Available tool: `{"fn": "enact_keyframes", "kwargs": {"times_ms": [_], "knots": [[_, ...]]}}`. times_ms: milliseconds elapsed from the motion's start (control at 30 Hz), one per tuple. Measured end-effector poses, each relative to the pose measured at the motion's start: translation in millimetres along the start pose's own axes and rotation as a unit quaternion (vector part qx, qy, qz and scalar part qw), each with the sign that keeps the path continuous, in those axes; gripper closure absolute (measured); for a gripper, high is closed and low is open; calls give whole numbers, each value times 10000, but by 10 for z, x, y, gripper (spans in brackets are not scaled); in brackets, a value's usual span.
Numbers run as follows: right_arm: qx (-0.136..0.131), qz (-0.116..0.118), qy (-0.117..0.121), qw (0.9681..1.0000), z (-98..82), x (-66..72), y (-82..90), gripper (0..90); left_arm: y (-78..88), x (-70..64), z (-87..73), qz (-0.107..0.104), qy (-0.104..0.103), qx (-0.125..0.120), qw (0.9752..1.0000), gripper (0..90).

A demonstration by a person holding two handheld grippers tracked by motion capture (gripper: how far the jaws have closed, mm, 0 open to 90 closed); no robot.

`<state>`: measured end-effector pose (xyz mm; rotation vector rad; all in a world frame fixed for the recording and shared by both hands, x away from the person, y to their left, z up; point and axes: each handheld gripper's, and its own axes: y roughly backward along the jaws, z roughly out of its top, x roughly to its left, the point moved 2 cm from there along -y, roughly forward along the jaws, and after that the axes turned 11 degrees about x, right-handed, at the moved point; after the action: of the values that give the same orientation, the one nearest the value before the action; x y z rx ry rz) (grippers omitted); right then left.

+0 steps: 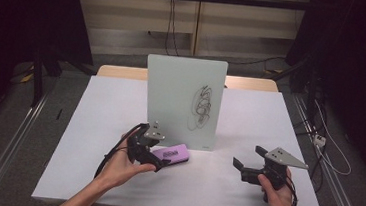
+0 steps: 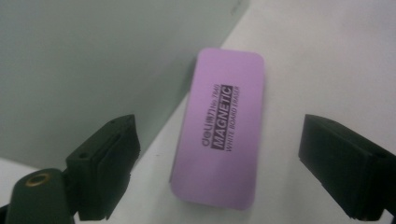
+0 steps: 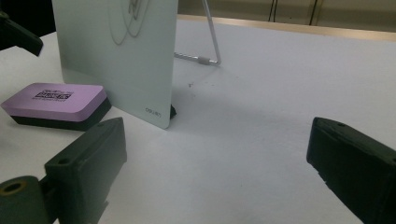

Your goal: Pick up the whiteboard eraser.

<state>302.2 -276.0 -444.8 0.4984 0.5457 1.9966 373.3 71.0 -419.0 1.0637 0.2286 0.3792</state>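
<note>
**Purple board eraser between parted jaws, beside a standing whiteboard**

Purple magnetic whiteboard eraser (image 2: 218,128), flat on the white table (image 1: 120,107), printed face up, black felt underside down. Positioned just in front of the lower edge of an upright whiteboard (image 1: 183,100), one end close to the board's bottom corner; contact with the board not clear.

Left gripper (image 1: 158,157) hovering at the eraser's near end, held in a hand entering from the bottom of the high view. Seen in the left gripper view: jaws spread wide, one on each side of the eraser, a visible gap of table between each black pad and the purple sides. Nothing gripped.

Right gripper (image 1: 247,164) well apart, over bare table toward the right side, held in the other hand, grey three-cornered plate on top. Jaws wide apart, holding nothing, pointed toward the board and eraser.

Whiteboard propped upright on a thin wire stand (image 3: 211,46) behind it, with a tangle of dark scribble (image 1: 201,107) on its right half. Small logo near the bottom corner.
</note>
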Motion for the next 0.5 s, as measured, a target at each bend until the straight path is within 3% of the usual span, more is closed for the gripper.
{"fn": "enact_keyframes", "kwargs": {"times_ms": [100,133,200,267,300,333,400,433,500], "knots": [[18,38,17,10000,-2,3,0,50,-17,23,8,51,-8,34,10000,142],[16,36,8,10000,-2,3,4,50,-23,59,12,149,-183,168,9996,142],[11,44,12,10000,-5,6,7,50,-60,43,31,-112,-208,62,9997,147],[27,60,21,10000,-9,8,7,50,-88,10,52,-153,-103,-19,9998,162],[27,60,21,10000,-9,8,7,50,-84,4,70,55,-273,184,9994,162],[28,41,29,10000,-5,7,10,50,-105,4,91,-110,-356,141,9992,171],[39,35,42,10000,1,9,5,50,-138,7,134,-134,-551,250,9981,188],[42,32,45,10000,4,11,2,50,-156,-13,142,-167,-388,218,9989,188],[42,38,49,10000,7,17,-2,50,-193,3,154,-203,-452,278,9984,205]]}}
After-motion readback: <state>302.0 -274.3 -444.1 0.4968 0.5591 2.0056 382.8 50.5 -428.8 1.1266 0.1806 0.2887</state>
